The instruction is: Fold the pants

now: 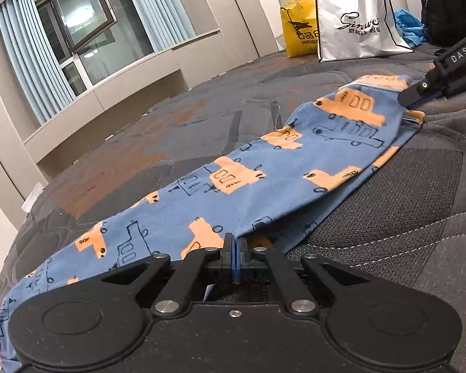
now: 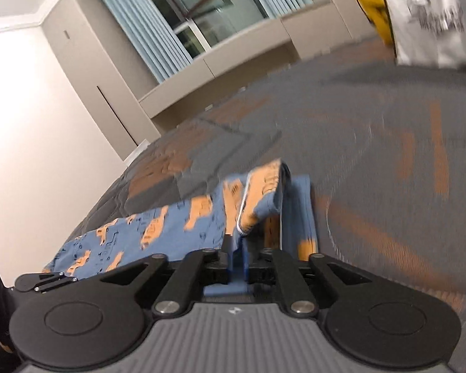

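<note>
Small blue pants (image 1: 264, 168) with an orange truck print lie stretched across the grey and orange quilted bed. My left gripper (image 1: 235, 242) is shut on the near edge of the pants, around the middle of their length. My right gripper (image 1: 410, 98) shows in the left wrist view at the far right, shut on the waistband end. In the right wrist view my right gripper (image 2: 236, 245) pinches the pants (image 2: 177, 227) at the waistband, which is lifted and curled over. The left gripper (image 2: 43, 281) shows at the lower left of that view.
A white shopping bag (image 1: 357, 15), a yellow bag (image 1: 298, 28) and a blue cloth (image 1: 408, 26) stand on the far side of the bed (image 1: 404, 217). A dark object sits at the far right. A window with curtains (image 1: 87, 21) is on the left wall.
</note>
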